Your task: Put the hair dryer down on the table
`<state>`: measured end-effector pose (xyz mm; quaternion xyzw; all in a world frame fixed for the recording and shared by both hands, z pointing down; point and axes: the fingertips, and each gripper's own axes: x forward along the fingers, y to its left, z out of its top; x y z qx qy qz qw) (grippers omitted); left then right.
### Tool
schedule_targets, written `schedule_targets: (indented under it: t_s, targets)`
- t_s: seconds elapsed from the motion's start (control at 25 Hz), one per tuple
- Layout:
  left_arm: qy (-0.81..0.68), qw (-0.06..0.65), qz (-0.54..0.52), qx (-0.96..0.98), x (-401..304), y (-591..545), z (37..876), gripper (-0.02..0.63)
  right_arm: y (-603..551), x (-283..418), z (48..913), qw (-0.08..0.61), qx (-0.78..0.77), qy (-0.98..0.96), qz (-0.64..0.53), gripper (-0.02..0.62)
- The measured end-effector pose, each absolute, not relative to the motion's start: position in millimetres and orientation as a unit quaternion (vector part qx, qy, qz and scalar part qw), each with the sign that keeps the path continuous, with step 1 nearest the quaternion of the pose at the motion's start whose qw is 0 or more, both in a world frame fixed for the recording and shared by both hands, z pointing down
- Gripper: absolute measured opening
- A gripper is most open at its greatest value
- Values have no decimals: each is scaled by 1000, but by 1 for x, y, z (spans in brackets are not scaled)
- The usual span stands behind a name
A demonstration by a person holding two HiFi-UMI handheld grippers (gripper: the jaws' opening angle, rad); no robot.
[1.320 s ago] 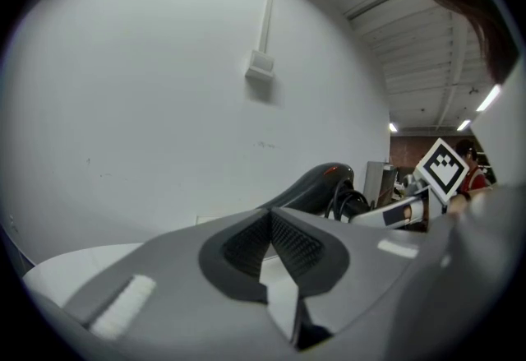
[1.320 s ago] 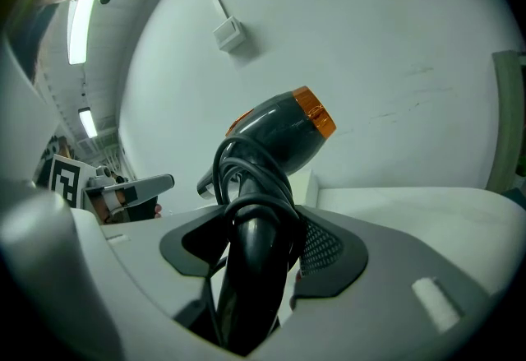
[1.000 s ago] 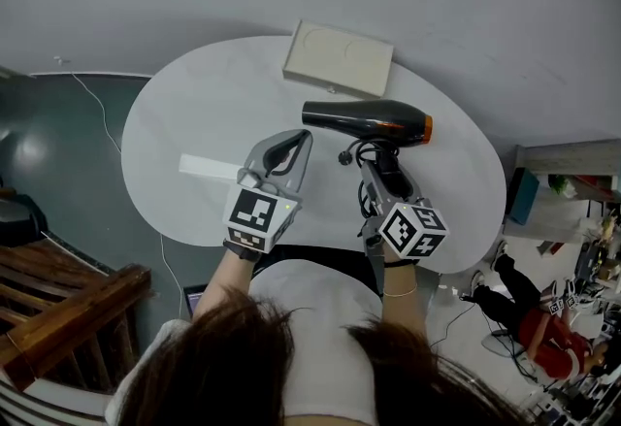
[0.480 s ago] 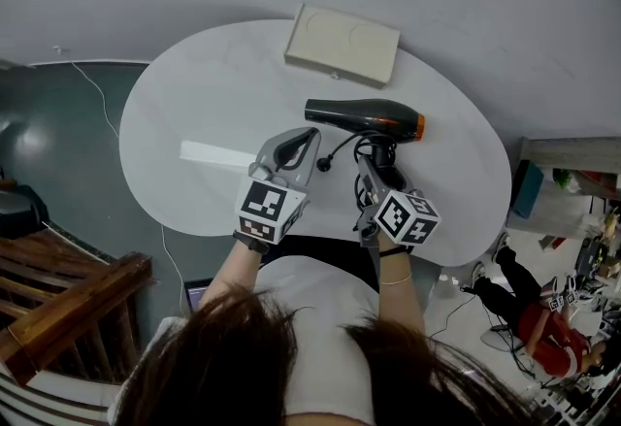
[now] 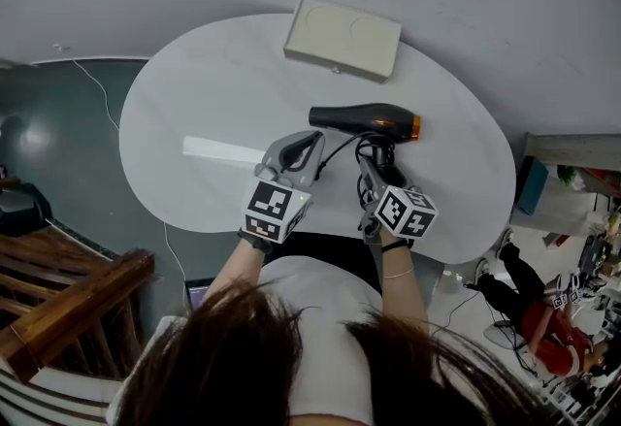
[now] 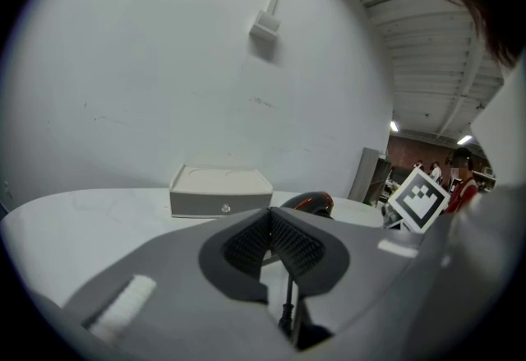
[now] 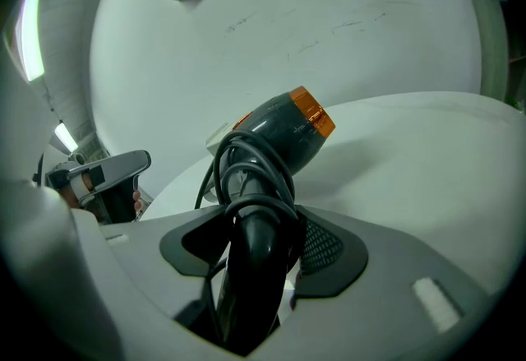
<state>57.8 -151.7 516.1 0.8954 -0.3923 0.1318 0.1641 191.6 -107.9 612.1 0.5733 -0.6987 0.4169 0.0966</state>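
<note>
A: Lowered toward the white oval table (image 5: 194, 94) since a second ago, hair dryer (image 5: 364, 119) and both grippers together. Loose end of the cord (image 7: 261, 205) swung over beside the left gripper (image 5: 312, 141).

B: And the look of the dryer?

A: Dark grey barrel with an orange ring at the rear end, nozzle pointing left in the head view. Black handle toward the person, black cord looped round it.

B: Down on the table yet?

A: Hard to say. Held low over the near right part, shadow close beneath, well short of the beige box (image 5: 343, 38) at the far edge.

B: State of the right gripper (image 5: 374, 162)?

A: Clamped on the handle, jaws spread fairly wide, ribbed pads (image 7: 320, 244) pressed against its sides.

B: And the left?

A: Tips closed together, nothing seen squeezed between them. Only a stretch of cord showing through the slot behind, touching or not impossible to tell. Parked just left of the dryer, near a white strip (image 5: 221, 150).
</note>
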Motion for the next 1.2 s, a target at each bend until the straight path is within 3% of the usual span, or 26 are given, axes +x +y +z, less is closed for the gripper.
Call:
schedule_targets:
  t_s: [0.28, 0.92, 1.2]
  targets:
    - [-392, 167, 135, 895, 59, -150, 521, 58, -115, 191, 619, 106, 571, -702, 412, 235]
    - [-401, 179, 128, 889, 51, -159, 524, 58, -111, 182, 645, 231, 552, -712, 367, 235]
    - [-396, 179, 132, 891, 50, -161, 524, 58, -109, 181, 650, 231, 548, -712, 374, 236]
